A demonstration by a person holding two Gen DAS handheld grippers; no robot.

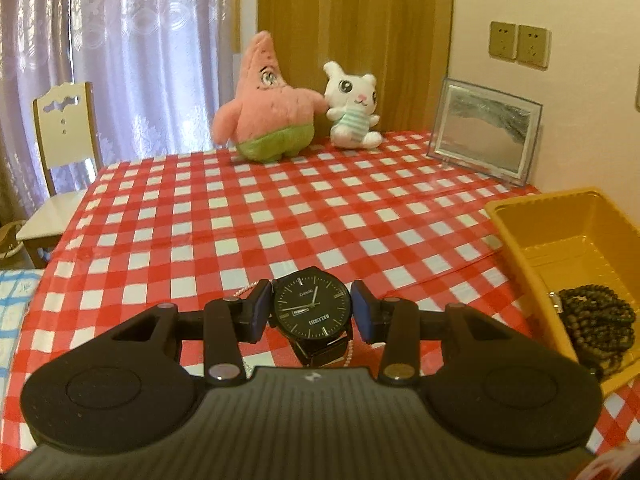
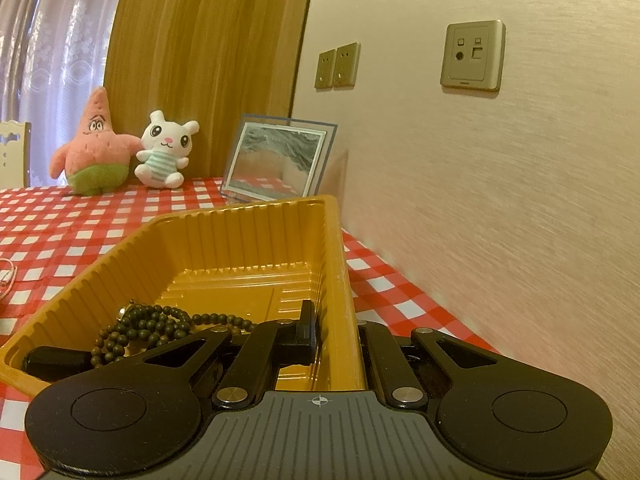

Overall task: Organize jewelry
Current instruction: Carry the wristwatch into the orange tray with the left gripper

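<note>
Nearest the left wrist camera, the left tool [image 1: 313,312] sits low over the counter [image 1: 192,216] with its two blue-padded fingers [image 1: 258,311] spread apart on either side of a black watch [image 1: 313,309]. The watch lies face up on the red-and-white checked cloth, its dial between the pads with a small gap showing at each side, its strap running back toward 6 o'clock under the tool. A thin pearl chain [image 1: 245,289] peeks out from behind the left pad at about 9 o'clock of the dial.

At 3 o'clock from the watch stands a yellow tray [image 1: 520,240], near but apart from it. A dark bead necklace [image 1: 596,320] is heaped in the tray's near end.

In the right wrist view, the right tool [image 2: 336,332] straddles the tray's right wall [image 2: 344,280]: one finger [image 2: 306,330] is inside the tray, the other is outside and hidden behind the wall. The fingers stand close on that wall, though whether they actually press it cannot be told. The beads lie at 9 o'clock of the inner finger, beside a dark object [image 2: 56,360] in the tray's near-left corner.

At the far edge of the counter, toward 12 o'clock, sit a pink star plush [image 1: 264,100], a white bunny plush [image 1: 354,106] touching its arm, and a picture frame [image 1: 486,130] by the wall.
</note>
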